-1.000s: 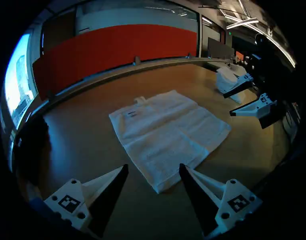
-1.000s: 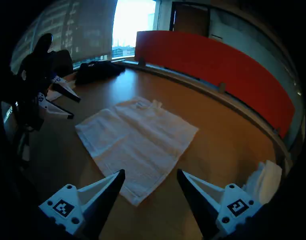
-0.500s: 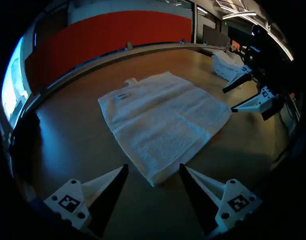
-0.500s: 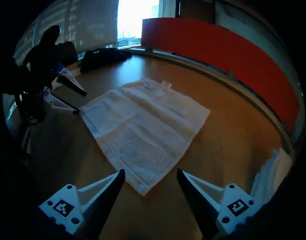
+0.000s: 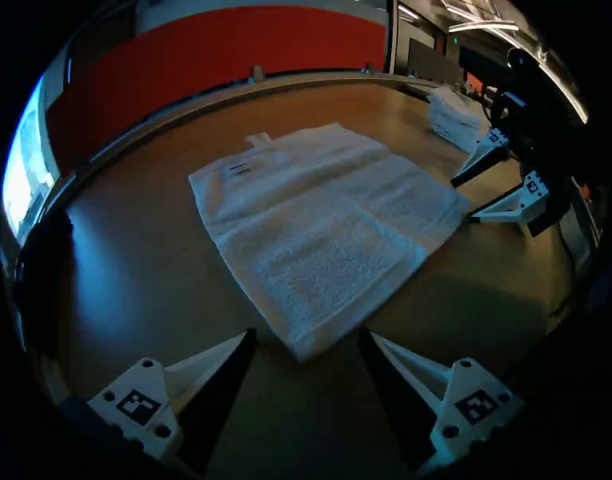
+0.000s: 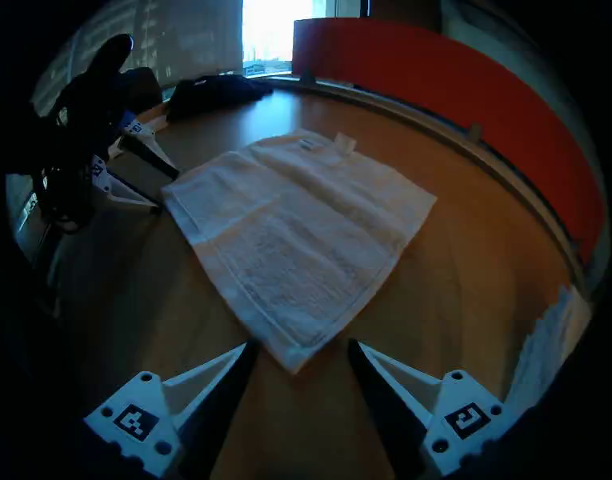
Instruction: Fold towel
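So the white towel (image 5: 322, 216) is lying flat on the wooden tabletop (image 5: 138, 264). The left tongs (image 5: 306, 334) are spread wide, with one towel corner sitting right between the tips, not pinched. Same deal for the right tongs (image 6: 302, 344) at another corner: spread apart, gripping nothing.

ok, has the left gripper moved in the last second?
Yes. The left gripper moved closer to the towel, which now looks larger, its near corner filling more of the gap between the fingers.
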The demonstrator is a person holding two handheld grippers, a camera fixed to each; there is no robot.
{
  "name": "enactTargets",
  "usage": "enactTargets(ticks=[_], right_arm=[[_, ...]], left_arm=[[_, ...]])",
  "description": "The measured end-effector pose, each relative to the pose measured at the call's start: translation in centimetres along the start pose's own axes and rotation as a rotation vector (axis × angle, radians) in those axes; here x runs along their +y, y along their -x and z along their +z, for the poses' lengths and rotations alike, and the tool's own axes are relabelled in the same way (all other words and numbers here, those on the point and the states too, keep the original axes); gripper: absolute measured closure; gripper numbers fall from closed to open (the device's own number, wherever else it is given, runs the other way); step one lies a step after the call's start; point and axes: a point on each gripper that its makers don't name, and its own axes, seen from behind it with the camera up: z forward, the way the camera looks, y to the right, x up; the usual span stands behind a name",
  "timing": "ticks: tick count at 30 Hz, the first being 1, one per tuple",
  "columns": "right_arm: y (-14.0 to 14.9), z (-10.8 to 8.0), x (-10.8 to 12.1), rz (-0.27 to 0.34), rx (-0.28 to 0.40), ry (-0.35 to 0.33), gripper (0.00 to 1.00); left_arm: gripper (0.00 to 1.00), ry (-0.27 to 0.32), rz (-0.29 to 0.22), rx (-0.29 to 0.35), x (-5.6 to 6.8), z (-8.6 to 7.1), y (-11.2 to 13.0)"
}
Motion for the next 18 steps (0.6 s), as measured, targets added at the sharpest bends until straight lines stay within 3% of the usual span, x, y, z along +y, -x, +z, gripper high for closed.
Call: enactTargets(ticks=[5, 14, 18], right_arm=[[0.09, -0.07, -0.11, 0.013, -0.002, -0.010, 0.21], [0.27, -0.35, -0.37, 0.026, 0.005, -0.020, 0.28], [0.27, -0.40, -0.47, 0.031, 0.005, -0.019, 0.37]], left_arm=[[0.07, 0.001, 0.000, -0.004, 0.07, 0.05, -0.02], [0.17, 0.002, 0.002, -0.009, 0.47, 0.10, -0.01], [0.20, 0.002, 0.000, -0.008, 0.53, 0.09, -0.03]])
